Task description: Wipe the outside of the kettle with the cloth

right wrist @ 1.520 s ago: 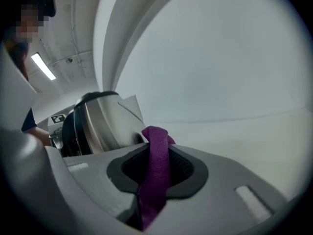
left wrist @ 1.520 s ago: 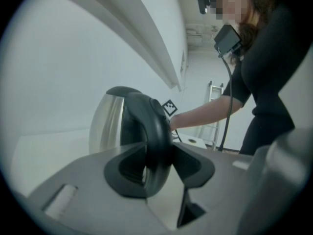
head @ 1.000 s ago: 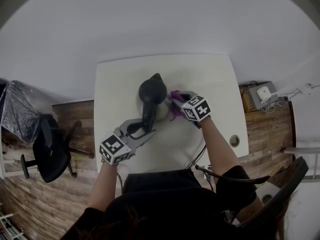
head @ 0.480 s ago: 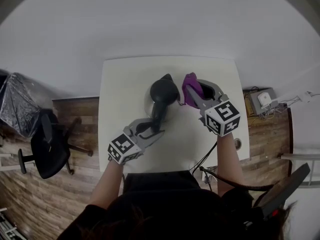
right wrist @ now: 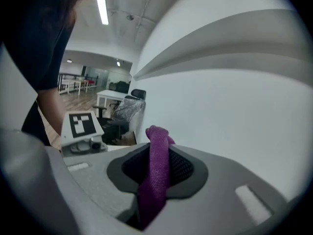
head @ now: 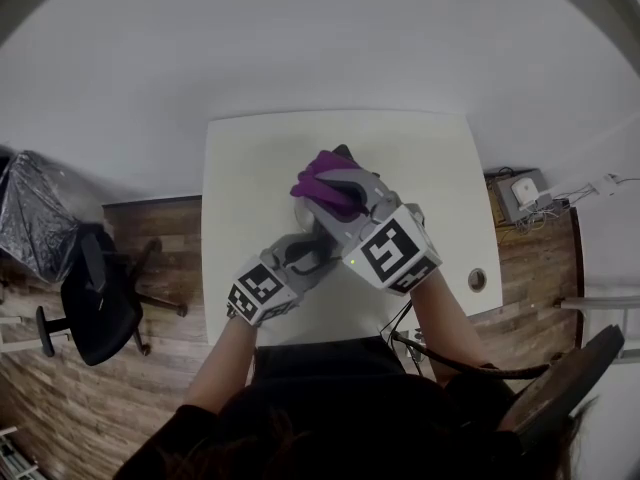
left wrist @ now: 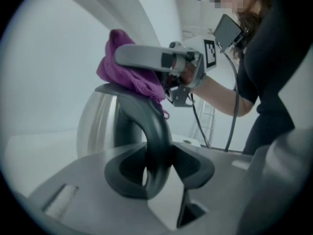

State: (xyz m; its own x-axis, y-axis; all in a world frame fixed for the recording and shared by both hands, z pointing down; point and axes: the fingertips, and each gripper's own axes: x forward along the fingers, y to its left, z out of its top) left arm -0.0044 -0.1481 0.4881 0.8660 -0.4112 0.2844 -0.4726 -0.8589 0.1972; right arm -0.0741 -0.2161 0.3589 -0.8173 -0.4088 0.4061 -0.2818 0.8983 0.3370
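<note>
Right gripper (right wrist: 157, 168): clenched on the purple cloth (right wrist: 156, 141), a fold standing up between my jaws.
Left gripper (left wrist: 149, 173): clamped round the kettle's black handle (left wrist: 151, 126), steadying it from the near side.
Kettle (left wrist: 98, 124): upright on the white table (head: 240, 168), just far of my left gripper, directly beneath my right.
Contact: the bunched cloth appears to touch the kettle's top where the handle begins.
Long axis: the steel body stands vertical, its handle arching down the near side.
Coming move, as I judge it: the unwiped wall lies below the cloth, so my right hand, the nearer, must draw it downward, clear of the handle.
</note>
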